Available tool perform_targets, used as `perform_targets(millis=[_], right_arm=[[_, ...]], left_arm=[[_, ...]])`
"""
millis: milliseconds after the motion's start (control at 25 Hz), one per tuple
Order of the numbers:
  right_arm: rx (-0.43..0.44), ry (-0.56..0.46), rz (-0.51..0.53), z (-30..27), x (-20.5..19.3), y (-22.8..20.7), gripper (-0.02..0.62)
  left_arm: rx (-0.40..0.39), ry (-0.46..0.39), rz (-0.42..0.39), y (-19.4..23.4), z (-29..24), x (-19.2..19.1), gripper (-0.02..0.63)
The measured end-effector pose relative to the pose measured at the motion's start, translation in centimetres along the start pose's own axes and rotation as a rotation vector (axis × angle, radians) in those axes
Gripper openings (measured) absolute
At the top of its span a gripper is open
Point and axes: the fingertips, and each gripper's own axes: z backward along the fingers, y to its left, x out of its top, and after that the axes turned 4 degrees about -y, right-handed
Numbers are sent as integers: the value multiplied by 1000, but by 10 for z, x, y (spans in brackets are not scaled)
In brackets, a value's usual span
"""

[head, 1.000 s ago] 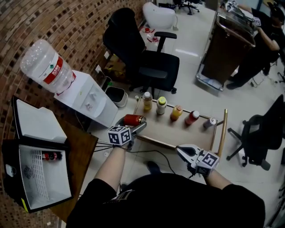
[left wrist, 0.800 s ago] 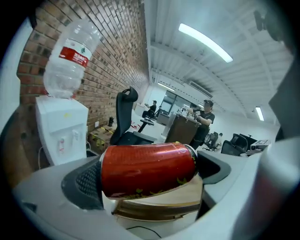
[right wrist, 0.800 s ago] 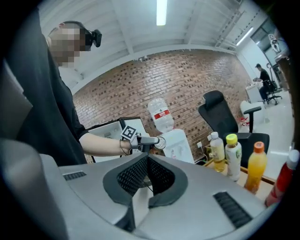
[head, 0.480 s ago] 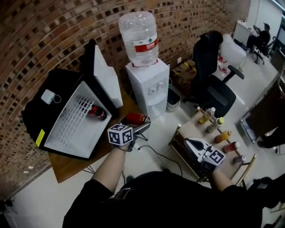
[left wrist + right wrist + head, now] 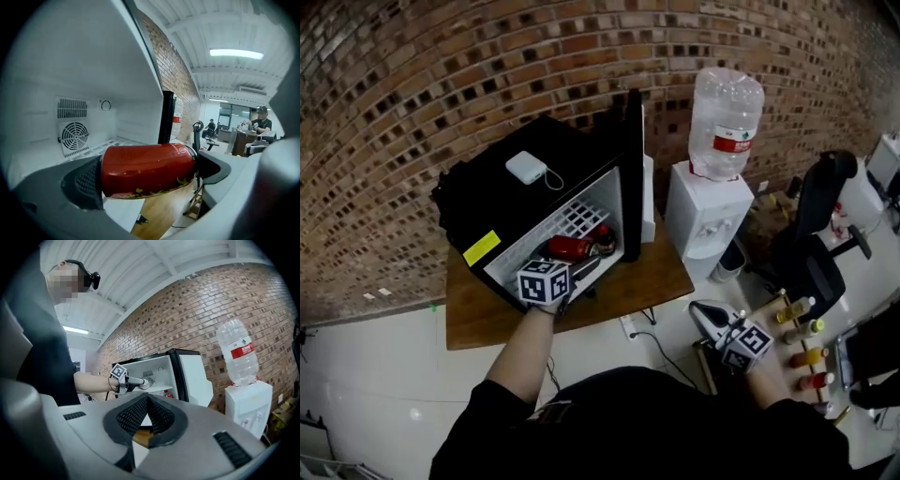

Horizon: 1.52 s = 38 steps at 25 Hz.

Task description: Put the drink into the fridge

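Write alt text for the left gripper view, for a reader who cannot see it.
A red can lies sideways, clamped between the left gripper's jaws, in front of a white fridge interior. A round fan grille sits on its back wall; wooden tabletop shows below.

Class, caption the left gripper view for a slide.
Left hand-held gripper holds a red can sideways at the open fridge.

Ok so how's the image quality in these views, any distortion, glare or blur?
Head view: sharp, but fisheye bows the brick wall into an arc. Left gripper view: black round vignette, ceiling light blown out, red can fairly sharp close up. Right gripper view: same vignette, brick wall curved again, mosaic patch top left.
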Motion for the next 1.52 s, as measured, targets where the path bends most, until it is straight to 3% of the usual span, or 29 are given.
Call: perform_targets(millis=[280,600,1040,1240,1520], right_arm=[[12,40,7,-22,0,-6,3],[10,59,7,-11,2,-9,3],[-28,65,13,10,3,-9,4],[-32,65,17,14,4,-6,5],[-25,68,24,14,8,0,3]], left_arm=[[283,39,24,83,13,1,603],[436,94,26,113,9,-3,604],[533,43,121,142,5,-2,604],[561,-28,23,143,9,17,604],[508,-62,2,122,12,21,604]])
